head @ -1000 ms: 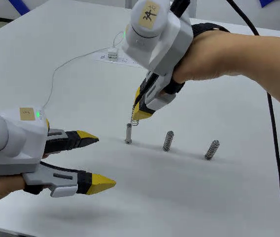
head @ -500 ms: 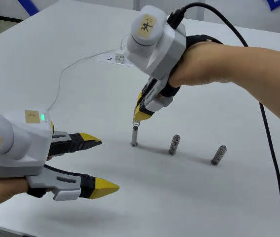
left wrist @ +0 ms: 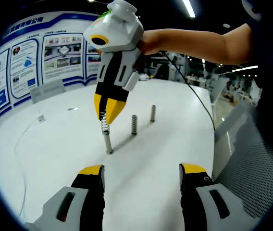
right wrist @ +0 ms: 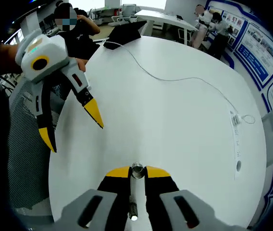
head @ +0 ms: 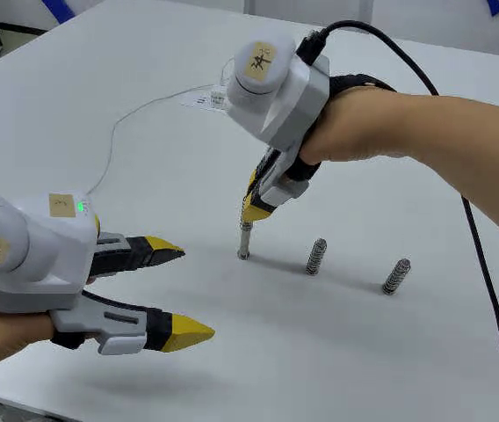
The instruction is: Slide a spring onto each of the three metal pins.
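right gripper (head: 251, 214) pinches the last spring (left wrist: 105, 122), its lower coils seemingly just over the bare pin (head: 244, 242); keep it plumb and ease down before letting go. left gripper (head: 188, 292) hangs spread.

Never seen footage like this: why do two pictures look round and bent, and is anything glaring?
Head view: even light, soft shadow beside the middle pin. Left gripper view: fisheye lens curves the table; a ceiling light glares. Right gripper view: same curving of the table edge.
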Demonstrator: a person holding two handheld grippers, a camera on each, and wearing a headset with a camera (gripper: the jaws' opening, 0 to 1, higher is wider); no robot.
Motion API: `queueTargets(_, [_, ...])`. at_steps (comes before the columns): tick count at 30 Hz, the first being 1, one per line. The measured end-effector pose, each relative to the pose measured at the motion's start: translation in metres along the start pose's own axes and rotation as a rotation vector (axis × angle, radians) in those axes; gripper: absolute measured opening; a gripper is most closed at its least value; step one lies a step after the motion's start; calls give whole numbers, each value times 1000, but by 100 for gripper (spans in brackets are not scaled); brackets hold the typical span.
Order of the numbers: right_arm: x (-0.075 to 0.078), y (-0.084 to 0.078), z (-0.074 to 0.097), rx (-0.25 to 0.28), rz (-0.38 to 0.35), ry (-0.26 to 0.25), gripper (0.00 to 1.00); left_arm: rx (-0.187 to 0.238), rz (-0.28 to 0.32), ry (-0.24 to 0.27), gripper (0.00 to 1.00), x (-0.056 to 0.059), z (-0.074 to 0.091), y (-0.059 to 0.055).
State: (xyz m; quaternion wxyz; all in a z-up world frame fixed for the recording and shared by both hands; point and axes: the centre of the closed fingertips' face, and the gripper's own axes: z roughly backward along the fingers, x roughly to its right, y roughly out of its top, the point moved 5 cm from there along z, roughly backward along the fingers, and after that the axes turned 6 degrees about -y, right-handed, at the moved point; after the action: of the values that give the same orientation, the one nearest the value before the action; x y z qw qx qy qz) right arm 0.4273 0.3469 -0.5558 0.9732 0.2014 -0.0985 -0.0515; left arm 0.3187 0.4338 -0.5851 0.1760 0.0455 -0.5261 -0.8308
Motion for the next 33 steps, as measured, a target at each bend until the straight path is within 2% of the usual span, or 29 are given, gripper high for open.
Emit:
queueTargets(5, [1, -3, -9, -13, -10, 6, 12, -4, 5, 0, 64, -1, 1, -2])
queueTargets(20, [-17, -11, -29, -34, -38, 25, 12, -12, 11, -3, 63, -2, 0, -4])
queueTargets(33, [-21, -18, -41, -48, -44, 11, 12, -15, 15, -1, 63, -3, 0, -6])
